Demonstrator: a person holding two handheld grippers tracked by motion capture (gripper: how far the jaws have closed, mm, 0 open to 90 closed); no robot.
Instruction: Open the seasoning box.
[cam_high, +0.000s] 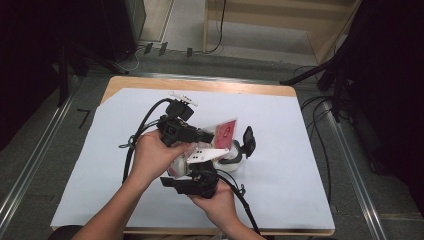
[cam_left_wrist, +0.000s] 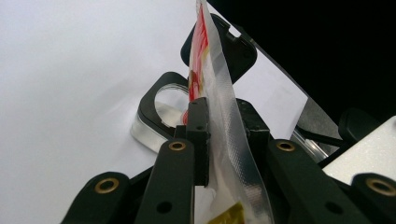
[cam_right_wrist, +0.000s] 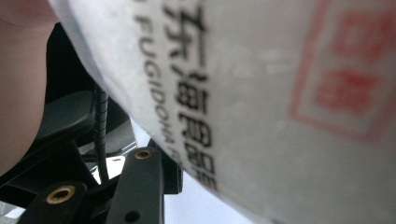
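Observation:
A plastic pouch (cam_high: 226, 131) with a red print and a clear sealed edge hangs over the middle of the table, held between both hands. My left gripper (cam_high: 210, 136) is shut on its sealed edge; in the left gripper view both pads pinch the clear film of the pouch (cam_left_wrist: 219, 84) at the left gripper (cam_left_wrist: 219, 114). My right gripper (cam_high: 192, 172) comes from below and grips the pouch's lower part. In the right gripper view the printed pouch (cam_right_wrist: 261, 93) lies across the right gripper (cam_right_wrist: 210, 177) and hides its far jaw. A clear container (cam_high: 234, 159) with a black ring and flipped-open black lid (cam_high: 248, 140) stands just right of the pouch.
White paper (cam_high: 300, 150) covers the wooden table (cam_high: 200, 84). The container's black ring (cam_left_wrist: 159, 107) and lid (cam_left_wrist: 233, 51) sit directly beyond the left jaws. Cables trail from both grippers toward the person. Dark equipment and floor cables (cam_high: 320, 110) flank the table's right side.

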